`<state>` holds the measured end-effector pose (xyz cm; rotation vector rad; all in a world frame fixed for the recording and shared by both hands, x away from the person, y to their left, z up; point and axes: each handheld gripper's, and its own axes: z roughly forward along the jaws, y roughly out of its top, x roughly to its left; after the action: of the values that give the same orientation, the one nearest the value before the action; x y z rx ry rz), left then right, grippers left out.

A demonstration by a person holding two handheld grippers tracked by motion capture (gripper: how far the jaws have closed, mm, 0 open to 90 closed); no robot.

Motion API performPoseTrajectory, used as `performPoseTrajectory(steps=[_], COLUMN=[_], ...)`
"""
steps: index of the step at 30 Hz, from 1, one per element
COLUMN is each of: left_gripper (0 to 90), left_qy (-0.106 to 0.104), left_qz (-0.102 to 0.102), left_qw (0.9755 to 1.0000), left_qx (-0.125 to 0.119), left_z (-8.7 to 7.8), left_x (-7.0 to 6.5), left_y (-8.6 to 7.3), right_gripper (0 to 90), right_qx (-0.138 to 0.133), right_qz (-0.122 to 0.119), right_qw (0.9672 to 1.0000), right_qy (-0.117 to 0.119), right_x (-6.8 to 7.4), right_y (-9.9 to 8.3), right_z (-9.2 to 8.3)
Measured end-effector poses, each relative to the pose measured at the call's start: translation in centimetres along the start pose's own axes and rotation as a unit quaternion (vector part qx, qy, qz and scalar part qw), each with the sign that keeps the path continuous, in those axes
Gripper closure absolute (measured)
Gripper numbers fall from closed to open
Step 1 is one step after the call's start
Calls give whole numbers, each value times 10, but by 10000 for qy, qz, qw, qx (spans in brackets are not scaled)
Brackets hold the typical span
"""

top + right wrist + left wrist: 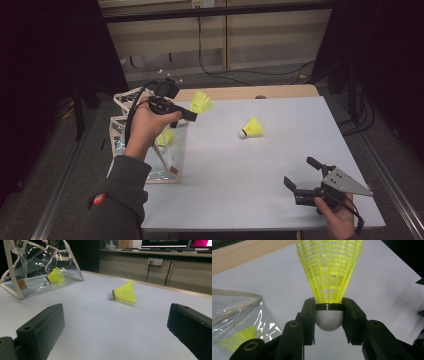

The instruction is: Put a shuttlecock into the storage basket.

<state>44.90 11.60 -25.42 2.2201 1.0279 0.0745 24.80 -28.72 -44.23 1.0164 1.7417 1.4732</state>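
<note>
Left gripper (329, 315) clamped on white cork of yellow shuttlecock (329, 272), skirt pointing away from jaws, held raised just beside open top of clear pouch (170, 150), presumably for dropping in next to shuttlecock already inside (55, 275). Right gripper (305, 176) spread wide and empty, resting low and well apart from pouch, aimed toward loose shuttlecock (251, 128) lying on its side on grey table (240, 185), likely next pick. Pouch mouth hard to make out behind hand (147, 122) in high view, plastic glare blurring contents, pouch cut off at frame edge in left gripper view.
</note>
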Motion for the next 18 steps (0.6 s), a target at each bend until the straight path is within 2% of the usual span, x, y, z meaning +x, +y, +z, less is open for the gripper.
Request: performPoseTrajectory(steps=[18], left_gripper=[651], left_qy=[162], left_qz=[-130], left_qw=[9997], left_qx=[-87], left_z=[-20], left_x=[7], left_y=[4], right_gripper=[12], right_qx=[-3], right_qz=[-16], right_qw=[10000], right_qy=[-5], right_x=[1], right_y=[0], right_z=[0])
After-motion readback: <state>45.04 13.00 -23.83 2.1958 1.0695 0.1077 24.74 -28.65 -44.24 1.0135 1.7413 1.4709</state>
